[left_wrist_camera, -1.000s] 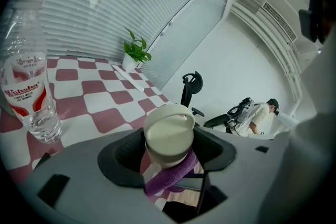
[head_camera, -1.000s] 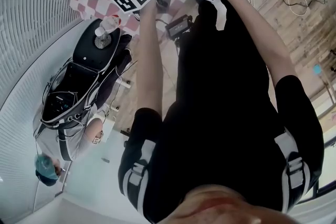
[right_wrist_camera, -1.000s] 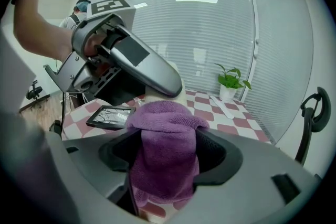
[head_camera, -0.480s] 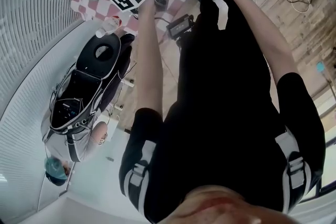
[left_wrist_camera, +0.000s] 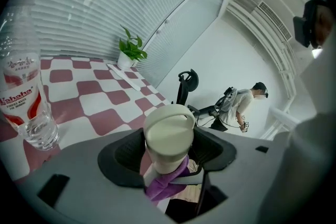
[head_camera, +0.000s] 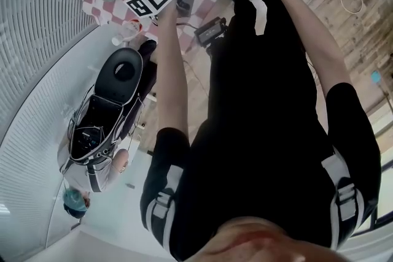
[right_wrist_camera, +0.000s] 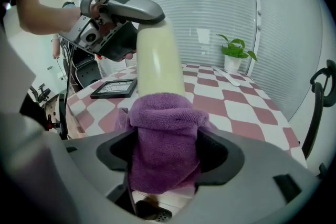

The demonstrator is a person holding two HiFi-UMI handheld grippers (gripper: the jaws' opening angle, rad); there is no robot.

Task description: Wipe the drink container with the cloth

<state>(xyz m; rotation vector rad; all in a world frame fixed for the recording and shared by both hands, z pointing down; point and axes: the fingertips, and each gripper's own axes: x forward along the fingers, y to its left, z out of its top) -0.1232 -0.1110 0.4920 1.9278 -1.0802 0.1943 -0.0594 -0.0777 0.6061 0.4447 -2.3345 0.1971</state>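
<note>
Right gripper view — 1 cloth (right_wrist_camera: pixel 163 139) round 1 drink container (right_wrist_camera: pixel 157 60); bkgd 1 plant (right_wrist_camera: pixel 234 52).

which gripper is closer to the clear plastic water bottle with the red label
Left. The left gripper holds the cream drink container, with the water bottle just off to its left. The right gripper, fingers just eased wider around the purple cloth, is across the container.

The cloth (right_wrist_camera: pixel 163 139) hid the drink container's (right_wrist_camera: pixel 157 60) lower part. The left gripper view's edge cut off a water bottle (left_wrist_camera: pixel 22 86). The black frame's (right_wrist_camera: pixel 113 88) content was too small to tell.
</note>
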